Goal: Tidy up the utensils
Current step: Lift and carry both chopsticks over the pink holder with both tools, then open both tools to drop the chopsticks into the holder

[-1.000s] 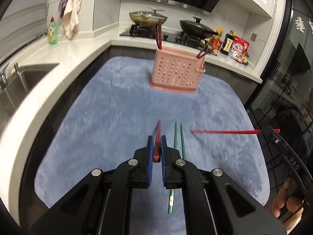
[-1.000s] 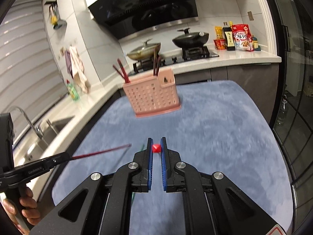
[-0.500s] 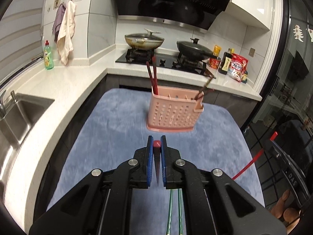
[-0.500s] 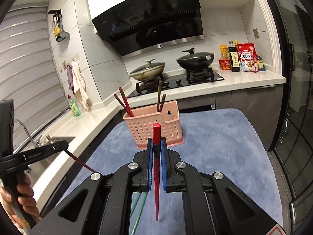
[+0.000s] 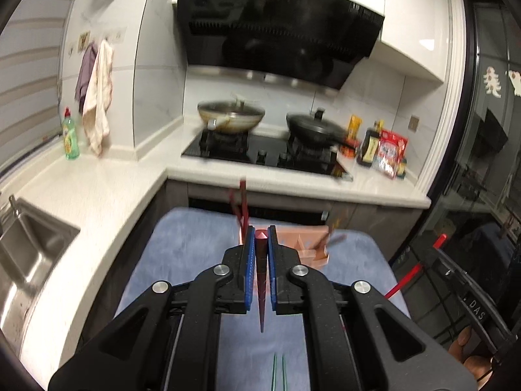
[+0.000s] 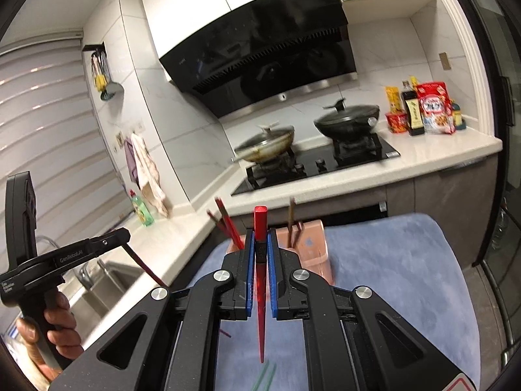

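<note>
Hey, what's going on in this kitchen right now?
A person is sorting chopsticks with a handheld tool in each hand. The left tool is shut on a dark red chopstick, and the right tool is shut on a bright red chopstick, both lifted above the blue mat. Ahead stands the pink holder, already containing chopsticks. A green pair lies on the mat.

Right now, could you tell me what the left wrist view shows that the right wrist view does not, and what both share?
Only the left wrist view shows the left hand-held gripper head-on, shut on a dark red chopstick.

Only the right wrist view shows the right hand-held gripper head-on, shut on a bright red chopstick.

Both show the pink utensil basket, green chopsticks on the blue mat, and two pans on the stove.
</note>
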`<state>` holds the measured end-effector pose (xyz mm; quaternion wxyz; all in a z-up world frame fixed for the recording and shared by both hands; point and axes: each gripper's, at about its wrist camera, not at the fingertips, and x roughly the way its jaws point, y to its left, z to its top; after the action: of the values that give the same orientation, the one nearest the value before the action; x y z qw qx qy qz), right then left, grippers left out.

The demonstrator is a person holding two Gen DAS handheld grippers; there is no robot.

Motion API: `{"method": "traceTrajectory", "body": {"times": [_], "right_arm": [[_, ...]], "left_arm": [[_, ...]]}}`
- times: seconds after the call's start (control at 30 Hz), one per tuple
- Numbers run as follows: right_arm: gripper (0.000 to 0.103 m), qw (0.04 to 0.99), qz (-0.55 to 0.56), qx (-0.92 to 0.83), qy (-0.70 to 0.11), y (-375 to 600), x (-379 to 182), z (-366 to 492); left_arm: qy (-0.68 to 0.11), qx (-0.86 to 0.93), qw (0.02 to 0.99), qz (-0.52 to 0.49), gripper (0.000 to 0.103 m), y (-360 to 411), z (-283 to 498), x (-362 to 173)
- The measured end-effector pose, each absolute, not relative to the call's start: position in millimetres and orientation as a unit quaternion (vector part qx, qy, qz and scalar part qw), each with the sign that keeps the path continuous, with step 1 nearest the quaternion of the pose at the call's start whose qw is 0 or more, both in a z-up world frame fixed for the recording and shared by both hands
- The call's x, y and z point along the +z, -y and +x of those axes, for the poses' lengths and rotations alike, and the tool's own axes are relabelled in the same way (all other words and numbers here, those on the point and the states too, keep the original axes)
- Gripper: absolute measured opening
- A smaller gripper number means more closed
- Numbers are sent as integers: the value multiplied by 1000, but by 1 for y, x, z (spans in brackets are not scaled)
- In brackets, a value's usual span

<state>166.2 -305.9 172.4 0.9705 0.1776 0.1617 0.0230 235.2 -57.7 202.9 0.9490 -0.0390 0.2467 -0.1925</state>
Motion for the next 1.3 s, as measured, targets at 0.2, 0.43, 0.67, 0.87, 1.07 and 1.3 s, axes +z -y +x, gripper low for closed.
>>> {"method": "traceTrajectory", "body": {"times": [0.2, 0.43, 0.67, 0.87, 1.07, 1.3], "right_arm": [[7, 979, 167, 16, -118, 310, 212, 205], [7, 981, 167, 1, -95, 318, 230, 254], [7, 981, 154, -17, -118, 319, 206, 299], [7, 978, 147, -19, -148, 315, 178, 317], [7, 975, 140, -16, -169, 309, 162, 326], [14, 975, 128, -14, -179, 299, 156, 320]], "left_arm": [[-201, -197, 958, -57, 7, 70, 263, 244], [-165, -193, 966, -50, 7, 93, 300, 263], [-163, -174, 971, -32, 7, 108, 335, 244], [-184, -173, 967, -38, 7, 111, 353, 218], [-206, -168, 963, -39, 7, 111, 362, 197], [-223, -173, 959, -27, 11, 115, 356, 185]]}}
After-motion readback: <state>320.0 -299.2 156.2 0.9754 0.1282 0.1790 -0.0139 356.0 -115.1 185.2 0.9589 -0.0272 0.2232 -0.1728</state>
